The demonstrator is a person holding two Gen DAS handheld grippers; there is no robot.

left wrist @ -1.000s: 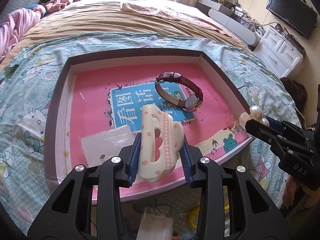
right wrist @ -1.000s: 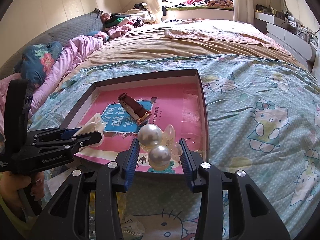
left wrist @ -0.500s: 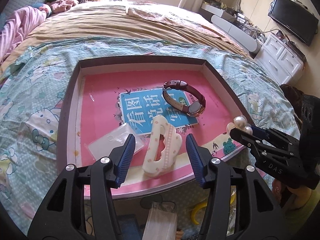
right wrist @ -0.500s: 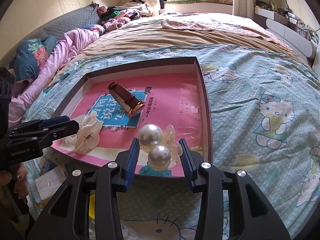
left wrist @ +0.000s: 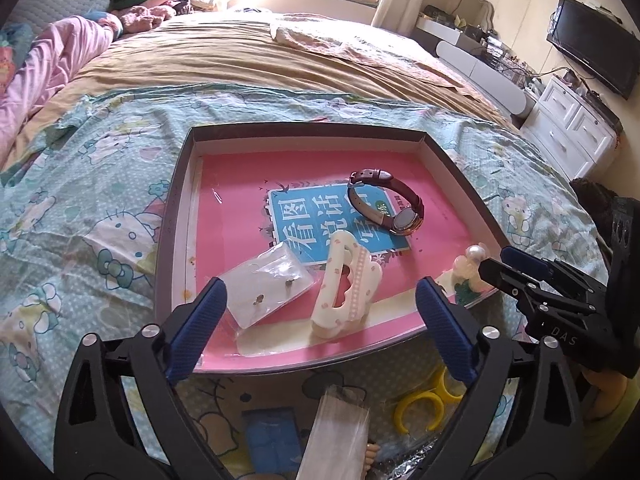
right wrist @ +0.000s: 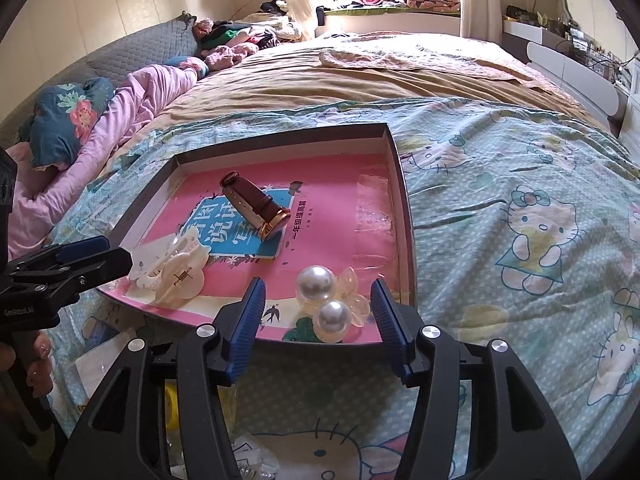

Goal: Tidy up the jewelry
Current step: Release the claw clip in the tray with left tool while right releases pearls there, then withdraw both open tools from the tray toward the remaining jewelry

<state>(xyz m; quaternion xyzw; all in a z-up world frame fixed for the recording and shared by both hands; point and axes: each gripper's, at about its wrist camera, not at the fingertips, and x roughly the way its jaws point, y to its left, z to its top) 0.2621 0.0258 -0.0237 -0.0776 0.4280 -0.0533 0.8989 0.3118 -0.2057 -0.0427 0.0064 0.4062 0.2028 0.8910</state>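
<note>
Here both tongs, left [left wrist: 320, 320] and right [right wrist: 318, 320], gape wide, empty, over the tray [left wrist: 176, 200].

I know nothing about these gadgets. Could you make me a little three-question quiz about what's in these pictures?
1. True or false: the left gripper is clamped on the cream hair clip.
2. What lies on the blue book cover in the tray? A) watch B) yellow ring C) spoon
3. Fill in: the pearl hair clip sits between the open jaws of the ____ gripper.

Key: 1 false, the jaws stand wide open; 2 A; 3 right.
</note>
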